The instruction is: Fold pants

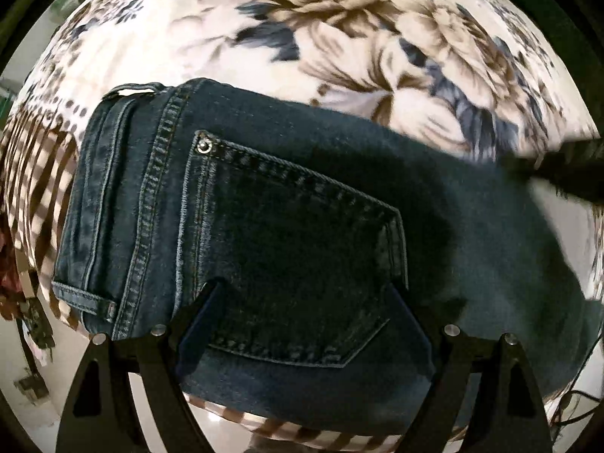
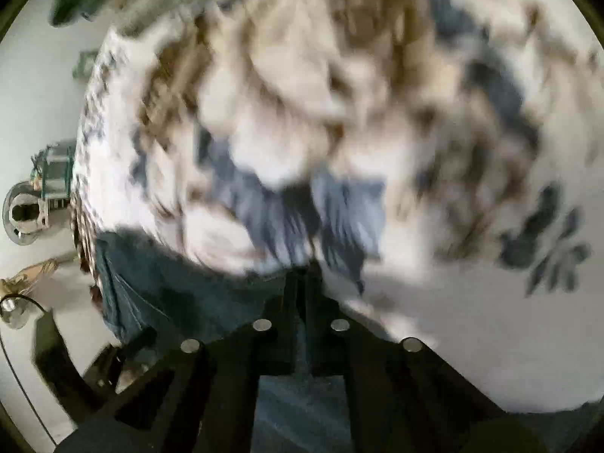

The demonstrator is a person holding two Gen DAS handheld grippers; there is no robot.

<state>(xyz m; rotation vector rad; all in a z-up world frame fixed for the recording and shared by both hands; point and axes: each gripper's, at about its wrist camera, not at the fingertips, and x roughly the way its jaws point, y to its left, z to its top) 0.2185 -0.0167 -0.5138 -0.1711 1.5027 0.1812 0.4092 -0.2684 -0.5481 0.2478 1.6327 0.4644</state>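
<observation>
One lengthwise fold is looking done already: the jeans (image 1: pixel 302 226) are lying on the flower-printed bed cover (image 1: pixel 339 37) with a single back pocket (image 1: pixel 294 264) facing up and the waistband (image 1: pixel 94 196) stacked in layers at the left of the left wrist view, which suggests that one leg is resting on the other. What is remaining, as a judgement, is folding the legs back toward the waist and squaring the bundle.

The left tongs (image 1: pixel 305 298) are standing wide apart, empty, hovering just over the pocket with denim showing between the fingers. The right tongs (image 2: pixel 304 279) are closed narrow, and a thin strip of blue cloth appears to be running between the fingers, so they are probably pinching the jeans; heavy blur in the right wrist view is making this uncertain. In the left wrist view a dark blurred shape (image 1: pixel 558 173) is crossing the leg part of the jeans at the right; it is most likely the other tool, though I cannot tell for sure.

The denim is dark blue, thick and stiff-looking, with pale contrast stitching and a metal rivet (image 1: pixel 204 146) at the pocket corner. It is lying fairly flat near the edge of the bed, with pale floor (image 2: pixel 34 113) showing beyond.
</observation>
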